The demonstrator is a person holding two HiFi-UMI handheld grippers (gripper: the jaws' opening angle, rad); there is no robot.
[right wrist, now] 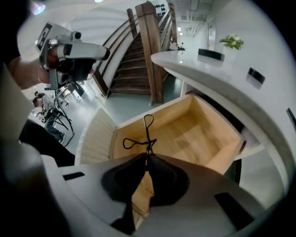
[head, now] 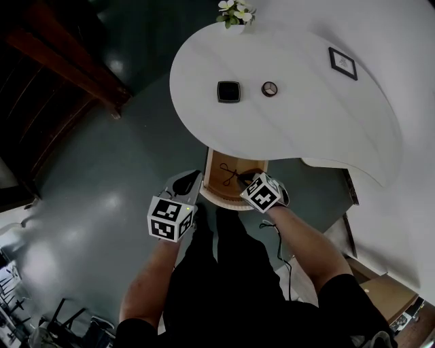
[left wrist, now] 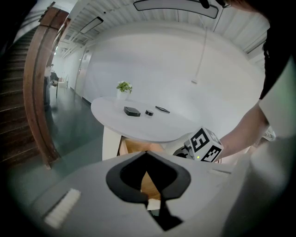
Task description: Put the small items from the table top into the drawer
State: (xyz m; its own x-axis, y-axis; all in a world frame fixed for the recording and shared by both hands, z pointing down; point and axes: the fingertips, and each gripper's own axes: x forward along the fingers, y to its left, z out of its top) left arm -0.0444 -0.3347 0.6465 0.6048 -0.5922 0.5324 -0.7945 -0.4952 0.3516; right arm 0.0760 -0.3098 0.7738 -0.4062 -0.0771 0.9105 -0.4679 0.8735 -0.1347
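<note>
right gripper (right wrist: 147, 155) jaws pinched together on a thin black looped wire tool (right wrist: 144, 136), poised over the open pale wooden drawer (right wrist: 203, 134), evidently for release. left gripper (left wrist: 147, 152) closed, empty, clear on the near left. black square pad (head: 228, 91) lies on the far white table (head: 306, 129).

Only the front of the drawer (head: 219, 178) shows — the rest sits under the counter (head: 306, 129), and the right claw (head: 246, 178) covers its 3 o'clock corner. The black wire tool (right wrist: 146, 132) vanishes between that claw's tips. At 12 o'clock the frame cuts the plant (head: 236, 13). In the left gripper view, the three small items (left wrist: 149, 112) are too small to name.
</note>
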